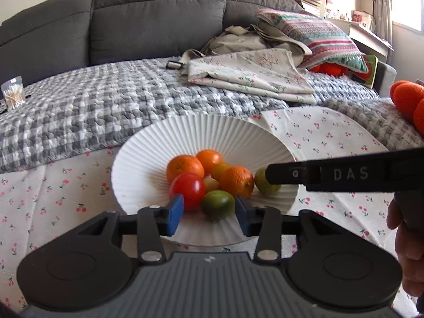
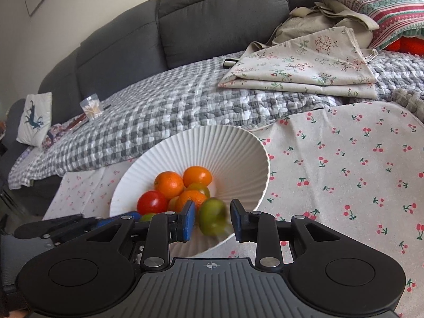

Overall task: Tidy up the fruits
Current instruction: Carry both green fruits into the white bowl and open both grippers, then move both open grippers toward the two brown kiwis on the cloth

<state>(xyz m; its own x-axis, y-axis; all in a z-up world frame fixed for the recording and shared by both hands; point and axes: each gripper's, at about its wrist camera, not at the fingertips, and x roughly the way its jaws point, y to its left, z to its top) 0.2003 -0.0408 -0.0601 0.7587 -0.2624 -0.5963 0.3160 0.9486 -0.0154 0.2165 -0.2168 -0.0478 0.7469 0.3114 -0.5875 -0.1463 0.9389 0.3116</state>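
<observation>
- Right wrist view: my right gripper [image 2: 212, 220] hangs over the bowl [image 2: 238, 143], fingers apart, with a blurred lime [image 2: 213, 218] between them, apparently loose.
- Left wrist view: my left gripper [image 1: 209, 213] is spread wide too, gripping nothing, at the bowl's near rim beside another lime [image 1: 217, 204].
- The fruit sits piled in the bowl: oranges [image 1: 185, 168], a tomato [image 1: 187, 190], limes.
- I see no stray fruit on the cloth [image 2: 344, 159], so I judge the job nearly finished.
</observation>
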